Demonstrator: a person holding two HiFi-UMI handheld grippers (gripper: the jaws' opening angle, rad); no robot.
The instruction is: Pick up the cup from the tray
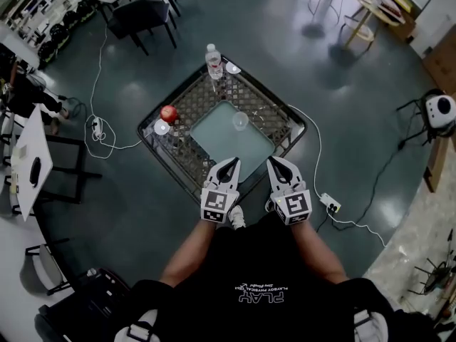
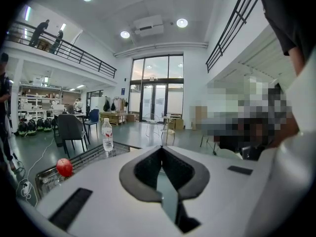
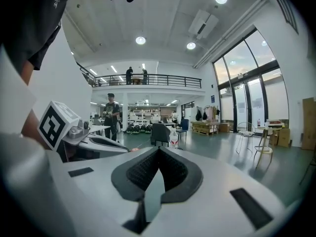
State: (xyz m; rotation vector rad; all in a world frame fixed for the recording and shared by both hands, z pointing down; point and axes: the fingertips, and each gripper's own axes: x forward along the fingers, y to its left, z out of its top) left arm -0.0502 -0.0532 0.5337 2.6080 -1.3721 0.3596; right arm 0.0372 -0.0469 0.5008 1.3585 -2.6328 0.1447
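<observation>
A clear cup (image 1: 240, 120) stands upright on the far part of a pale square tray (image 1: 214, 140), which lies on a low metal-mesh table (image 1: 265, 105). My left gripper (image 1: 232, 162) and right gripper (image 1: 273, 161) hover side by side over the table's near edge, short of the tray. Both point toward the cup. In the left gripper view the jaws of the left gripper (image 2: 161, 148) meet at the tip with nothing between them. The right gripper (image 3: 159, 149) looks the same in its own view. The cup is hidden in both gripper views.
On the mesh table stand a water bottle (image 1: 214, 61), a red apple (image 1: 169, 112) and two small white discs (image 1: 233, 68). Cables and power strips (image 1: 330, 204) lie on the floor on both sides. A dark chair (image 1: 139, 16) stands beyond, a white table (image 1: 32, 159) at left.
</observation>
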